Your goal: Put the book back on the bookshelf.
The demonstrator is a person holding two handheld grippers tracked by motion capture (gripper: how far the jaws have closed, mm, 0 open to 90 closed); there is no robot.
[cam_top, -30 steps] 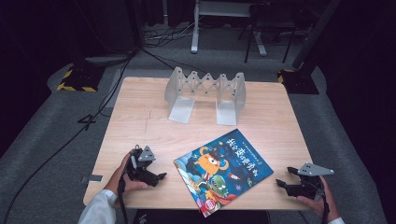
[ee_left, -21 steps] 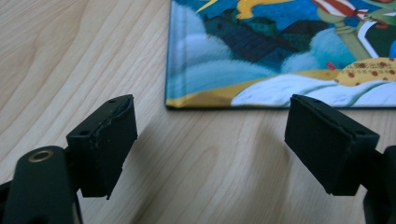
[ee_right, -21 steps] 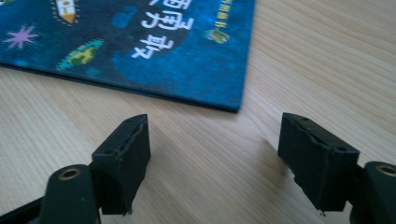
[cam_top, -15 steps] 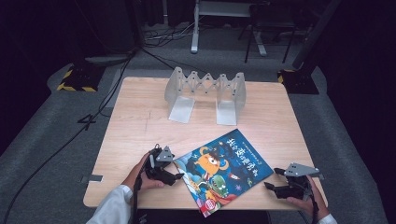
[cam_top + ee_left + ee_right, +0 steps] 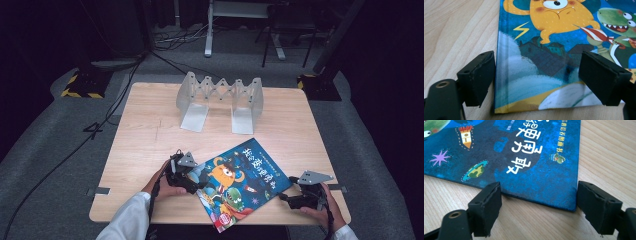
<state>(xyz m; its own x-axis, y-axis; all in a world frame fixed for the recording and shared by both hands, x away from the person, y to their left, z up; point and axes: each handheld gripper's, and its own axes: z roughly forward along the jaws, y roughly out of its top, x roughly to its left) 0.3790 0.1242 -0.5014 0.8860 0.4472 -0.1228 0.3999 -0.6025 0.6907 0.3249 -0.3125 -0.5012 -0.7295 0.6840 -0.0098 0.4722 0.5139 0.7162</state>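
A picture book (image 5: pixel 240 182) with a blue cover and an orange monster lies flat and askew near the table's front edge. My left gripper (image 5: pixel 200 182) is at its left corner. In the left gripper view (image 5: pixel 539 67) one jaw stands beside the spine and the other over the cover (image 5: pixel 544 50); the jaws have just been opening and do not press on the book. My right gripper (image 5: pixel 286 197) is at the book's right corner. Its jaws (image 5: pixel 540 195) straddle that corner of the cover (image 5: pixel 529 165), have just been opening, and stand apart from it.
A grey folding book rack (image 5: pixel 220 97) stands at the back middle of the wooden table (image 5: pixel 145 130). The book's near corner reaches the table's front edge. Cables and dark stands lie on the floor beyond.
My left gripper has slid right up to the book's left corner. My right gripper has moved left to the book's right corner. The book lies where it was.
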